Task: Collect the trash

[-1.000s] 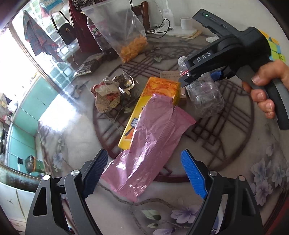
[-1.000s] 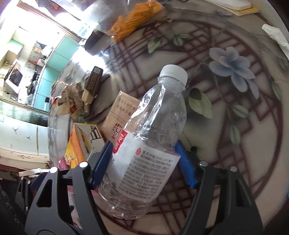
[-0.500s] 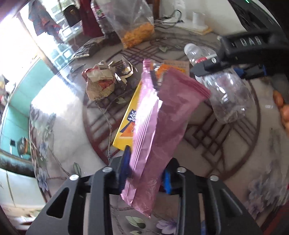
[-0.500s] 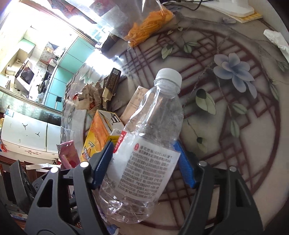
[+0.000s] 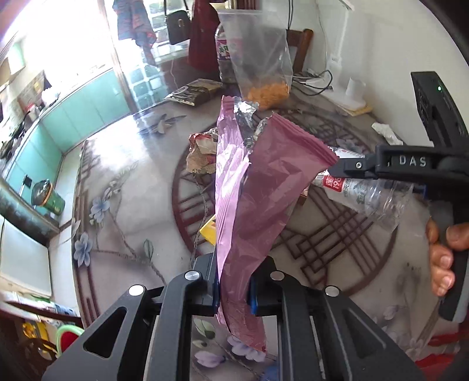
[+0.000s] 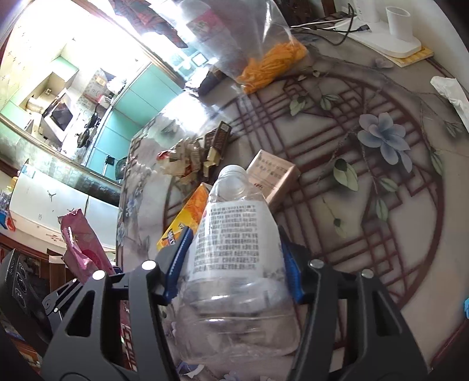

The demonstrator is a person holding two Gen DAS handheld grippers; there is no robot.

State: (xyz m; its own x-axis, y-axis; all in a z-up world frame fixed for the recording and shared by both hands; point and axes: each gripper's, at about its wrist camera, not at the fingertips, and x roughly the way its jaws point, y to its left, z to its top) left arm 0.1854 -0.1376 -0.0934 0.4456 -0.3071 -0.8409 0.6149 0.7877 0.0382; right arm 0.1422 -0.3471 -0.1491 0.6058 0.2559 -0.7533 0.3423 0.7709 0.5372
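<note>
Gripping a pink wrapper [image 5: 252, 187], left tongs [image 5: 233, 288]; right tongs [image 6: 234, 260], marked "DAS", clamp a labelled bottle [image 6: 234, 252].

pink wrapper [image 5: 258, 187]: glossy plastic film, silver foil lining
bottle [image 6: 234, 252]: clear crinkled plastic, paper label
table [image 6: 416, 228]: smooth, glossy, printed
yellow box [image 6: 187, 217]: matt cardboard
gripper pads [image 6: 176, 258]: ribbed blue plastic

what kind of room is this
Probably a home dining area beside a kitchen: a round floral-patterned table strewn with snack wrappers, teal kitchen cabinets behind, and a handbag hanging near the window.
</note>
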